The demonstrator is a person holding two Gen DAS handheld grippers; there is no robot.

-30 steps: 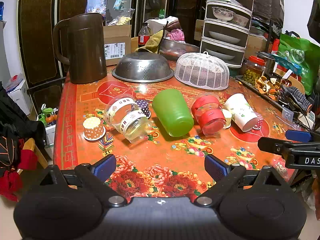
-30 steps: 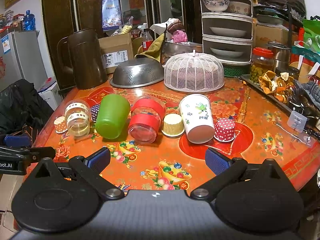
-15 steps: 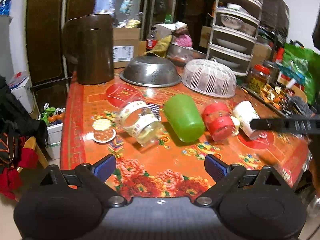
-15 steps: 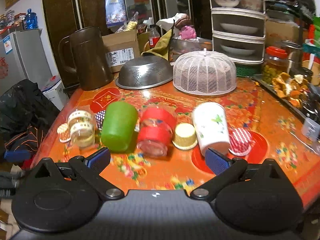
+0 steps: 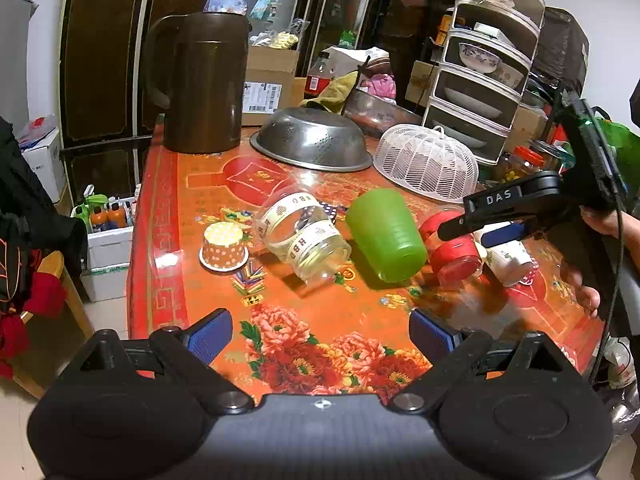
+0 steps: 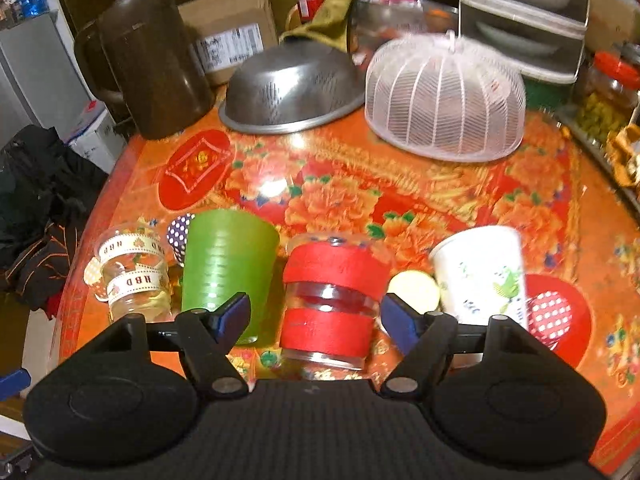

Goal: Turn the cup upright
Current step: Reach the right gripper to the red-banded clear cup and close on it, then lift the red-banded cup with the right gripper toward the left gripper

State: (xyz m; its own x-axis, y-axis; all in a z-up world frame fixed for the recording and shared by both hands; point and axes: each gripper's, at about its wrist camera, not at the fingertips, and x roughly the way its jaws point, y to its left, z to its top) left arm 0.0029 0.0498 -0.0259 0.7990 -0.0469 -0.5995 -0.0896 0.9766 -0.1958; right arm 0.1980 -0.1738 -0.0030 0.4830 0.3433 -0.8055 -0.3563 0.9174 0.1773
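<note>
The red-banded glass cup (image 6: 330, 312) lies on its side on the desk (image 6: 440, 200), its base toward the right tool (image 6: 316, 316), whose two blue-padded fingers stand apart on either side of it without touching. Seen from the left wrist, that right tool (image 5: 476, 230) hangs just above the same cup (image 5: 454, 246).

Just left of the cup lies one green plastic cup (image 6: 224, 272), also on its side, and beyond that one clear glass with "HBD" ribbon (image 6: 134, 278), tipped over too. Right of the red-banded cup lies one white paper cup with a green print (image 6: 480, 276). That makes four drinking cups in the row, all down.

Small paper baking cups sit among them: one yellow (image 6: 414, 292) between the red-banded cup and the white one, one red with white dots (image 6: 550, 316) at the far right, one dark dotted (image 6: 178, 232) behind the green cup, and one orange dotted (image 5: 223, 246) at the far left, upside down.

The left tool (image 5: 320, 334) hovers over the near edge of the desk, its fingers wide apart and holding nothing.

Farther back stand one brown jug (image 6: 154, 60), one upturned steel colander (image 6: 292, 88) and one white mesh food cover (image 6: 444, 98).
</note>
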